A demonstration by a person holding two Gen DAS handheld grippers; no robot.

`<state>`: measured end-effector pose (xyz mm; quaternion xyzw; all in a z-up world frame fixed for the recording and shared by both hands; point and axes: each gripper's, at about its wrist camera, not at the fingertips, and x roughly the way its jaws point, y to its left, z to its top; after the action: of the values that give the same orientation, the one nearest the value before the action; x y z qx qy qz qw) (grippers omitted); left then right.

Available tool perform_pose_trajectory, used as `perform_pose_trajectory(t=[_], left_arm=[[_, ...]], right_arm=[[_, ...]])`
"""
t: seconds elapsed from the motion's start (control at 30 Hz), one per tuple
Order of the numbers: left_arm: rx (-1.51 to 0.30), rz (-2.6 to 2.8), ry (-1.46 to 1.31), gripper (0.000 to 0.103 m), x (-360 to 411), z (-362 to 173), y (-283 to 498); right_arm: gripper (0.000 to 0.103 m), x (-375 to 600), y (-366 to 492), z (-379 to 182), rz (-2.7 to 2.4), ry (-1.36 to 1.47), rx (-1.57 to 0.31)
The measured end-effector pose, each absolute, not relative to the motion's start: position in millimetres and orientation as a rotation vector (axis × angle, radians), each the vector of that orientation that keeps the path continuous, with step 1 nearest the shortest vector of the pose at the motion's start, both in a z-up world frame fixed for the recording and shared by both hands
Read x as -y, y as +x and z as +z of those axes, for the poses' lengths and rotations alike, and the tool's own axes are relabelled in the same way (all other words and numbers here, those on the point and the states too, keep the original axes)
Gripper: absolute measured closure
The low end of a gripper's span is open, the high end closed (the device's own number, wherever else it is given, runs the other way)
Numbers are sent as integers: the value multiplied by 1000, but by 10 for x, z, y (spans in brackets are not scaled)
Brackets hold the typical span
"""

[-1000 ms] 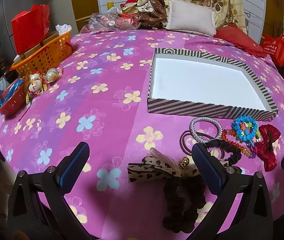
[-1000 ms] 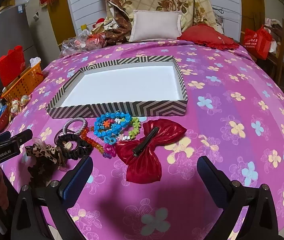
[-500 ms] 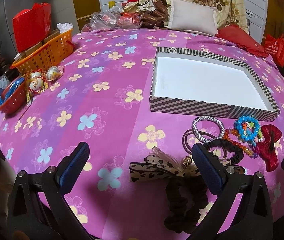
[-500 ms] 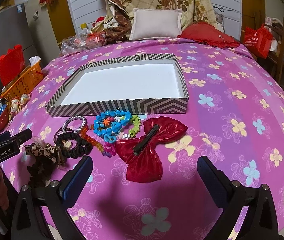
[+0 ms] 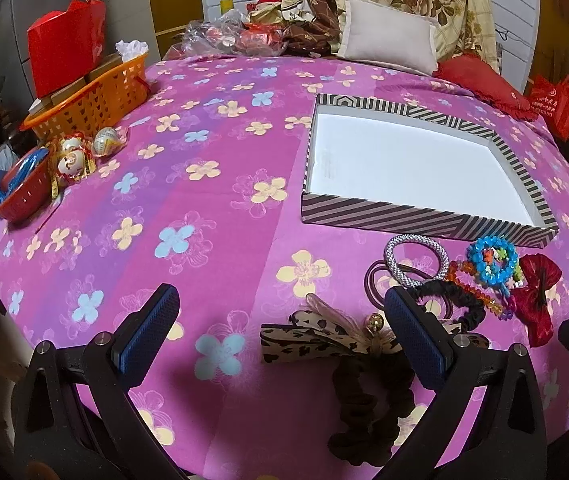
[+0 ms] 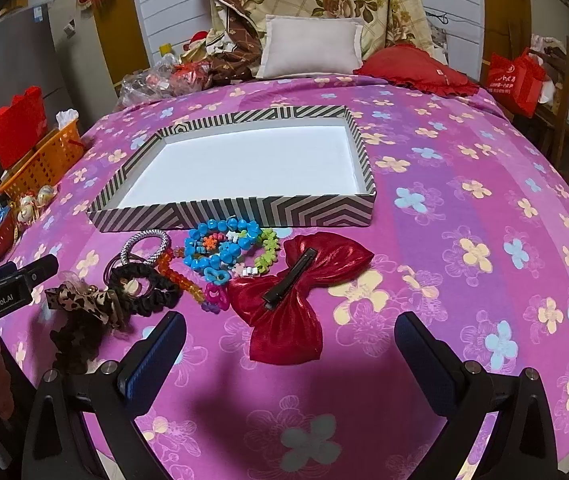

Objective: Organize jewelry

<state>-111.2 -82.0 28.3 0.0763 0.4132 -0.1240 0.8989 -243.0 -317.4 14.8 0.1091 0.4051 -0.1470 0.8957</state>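
Through my left wrist camera, I am holding my left gripper [image 5: 280, 330] spread wide and empty above the pink flowered bedspread [image 5: 188, 200]. Its right finger is hanging over the leopard-print fabric bow [image 5: 316, 340], beside the dark brown scrunchie [image 5: 368, 404]. The shallow striped cardboard box with a white floor [image 5: 412, 218] is lying beyond, with a silver beaded bangle [image 5: 414, 258] near its front wall.

Through my right wrist camera, I am keeping my right gripper [image 6: 290, 354] gaping wide, gripping nothing, just short of the shiny red satin bow clip [image 6: 296, 288]. The blue plastic bead bracelet [image 6: 220, 250] is sitting between that bow and the box [image 6: 244, 210].
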Motion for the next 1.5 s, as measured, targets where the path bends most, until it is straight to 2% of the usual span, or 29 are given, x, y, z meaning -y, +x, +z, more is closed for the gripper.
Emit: perform_pose_trajectory(t=[1.5], left_arm=[[-896,-281,130,1,776,349,-1123]], right_arm=[[0,3202,-2400,101,-319,222,-868]])
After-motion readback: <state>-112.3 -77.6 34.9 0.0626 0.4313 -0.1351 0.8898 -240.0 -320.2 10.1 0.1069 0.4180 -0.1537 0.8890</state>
